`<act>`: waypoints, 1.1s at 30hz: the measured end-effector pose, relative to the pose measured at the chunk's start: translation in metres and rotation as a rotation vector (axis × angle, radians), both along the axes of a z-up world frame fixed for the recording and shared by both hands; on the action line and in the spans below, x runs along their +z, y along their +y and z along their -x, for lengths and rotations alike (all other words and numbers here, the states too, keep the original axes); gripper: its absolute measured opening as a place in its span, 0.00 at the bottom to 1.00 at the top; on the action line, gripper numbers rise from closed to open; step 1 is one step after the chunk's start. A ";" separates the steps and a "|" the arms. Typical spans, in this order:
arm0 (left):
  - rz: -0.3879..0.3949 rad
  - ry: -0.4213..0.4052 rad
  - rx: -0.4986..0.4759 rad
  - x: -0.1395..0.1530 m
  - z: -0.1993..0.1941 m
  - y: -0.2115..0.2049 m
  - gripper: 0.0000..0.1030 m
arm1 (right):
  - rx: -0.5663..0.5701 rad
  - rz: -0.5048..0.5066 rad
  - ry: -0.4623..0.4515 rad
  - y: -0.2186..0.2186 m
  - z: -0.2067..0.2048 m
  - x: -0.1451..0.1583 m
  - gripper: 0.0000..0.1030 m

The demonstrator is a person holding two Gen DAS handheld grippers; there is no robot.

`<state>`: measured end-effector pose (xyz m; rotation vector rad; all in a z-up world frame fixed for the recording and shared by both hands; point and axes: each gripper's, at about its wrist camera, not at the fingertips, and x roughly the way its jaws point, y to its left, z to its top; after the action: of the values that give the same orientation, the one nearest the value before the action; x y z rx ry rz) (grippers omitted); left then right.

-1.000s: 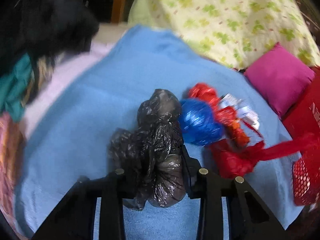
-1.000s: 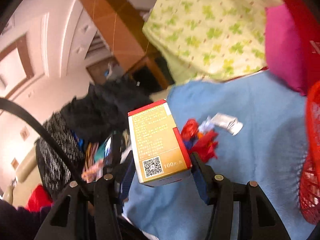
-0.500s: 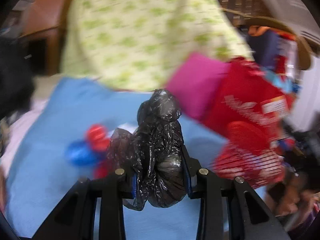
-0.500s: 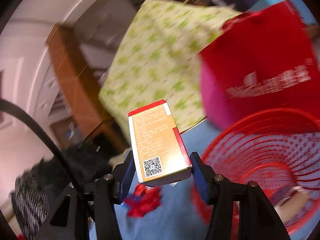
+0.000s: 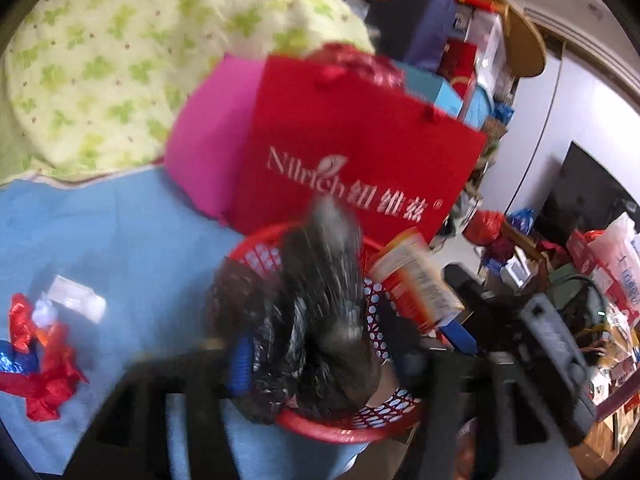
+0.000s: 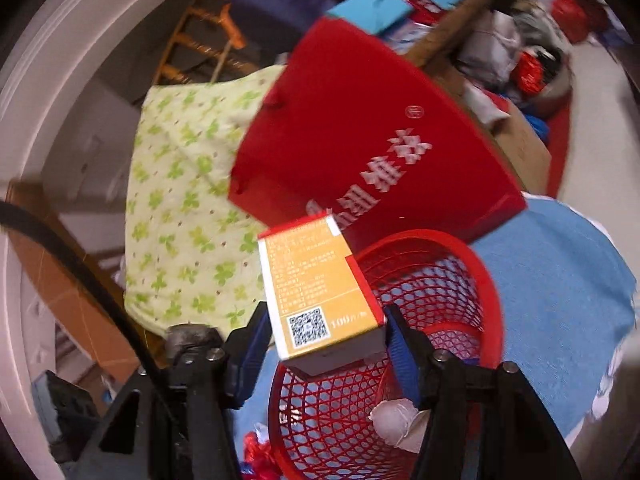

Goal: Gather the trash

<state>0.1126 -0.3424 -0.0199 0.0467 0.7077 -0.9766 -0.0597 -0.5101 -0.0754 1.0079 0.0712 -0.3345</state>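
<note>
In the left wrist view my left gripper (image 5: 320, 364) holds a crumpled black plastic bag (image 5: 316, 312) over the red mesh basket (image 5: 352, 428); the bag is motion-blurred and the jaws look partly spread around it. In the right wrist view my right gripper (image 6: 324, 344) is shut on an orange and white carton (image 6: 316, 284) with a QR code, just above the red mesh basket (image 6: 492, 292). The carton (image 5: 416, 284) and the right gripper also show in the left wrist view, at the basket's right rim. Red and blue foil wrappers (image 5: 36, 364) lie on the blue blanket (image 5: 112, 248).
A red paper bag (image 5: 352, 148) with white lettering stands behind the basket, a magenta cushion (image 5: 212, 132) beside it and a green-patterned quilt (image 5: 120, 60) further back. A white wrapper (image 5: 76, 300) lies on the blanket. Cluttered boxes and bags fill the room on the right.
Both grippers swung right from the blanket's trash pile to the red basket. The carton is now over the basket. The black bag looks blurred and lower between wider left jaws.
</note>
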 end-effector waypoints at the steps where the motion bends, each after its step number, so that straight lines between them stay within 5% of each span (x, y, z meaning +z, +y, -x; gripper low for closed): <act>1: 0.002 0.000 0.011 -0.002 0.000 -0.003 0.68 | -0.008 -0.018 -0.004 -0.004 0.001 -0.004 0.76; 7: 0.027 0.001 0.063 -0.008 -0.003 0.029 0.68 | 0.001 0.039 -0.033 0.002 -0.005 0.005 0.79; 14: -0.002 -0.089 0.331 -0.025 -0.021 0.158 0.69 | 0.187 0.494 -0.129 0.092 -0.025 0.050 0.79; 18: -0.051 -0.103 0.539 -0.046 -0.037 0.241 0.71 | 0.345 0.607 -0.125 0.145 -0.047 0.052 0.79; 25: -0.053 0.058 0.851 -0.101 -0.074 0.341 0.71 | 0.639 0.498 0.051 0.201 -0.122 0.013 0.79; 33: 0.007 0.196 0.899 -0.118 -0.114 0.365 0.71 | 0.863 0.216 0.358 0.238 -0.232 -0.069 0.78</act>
<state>0.2267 0.0228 -0.1384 -0.3525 0.7931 -0.1186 0.1719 -0.2725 -0.1439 0.6164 0.7545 0.2710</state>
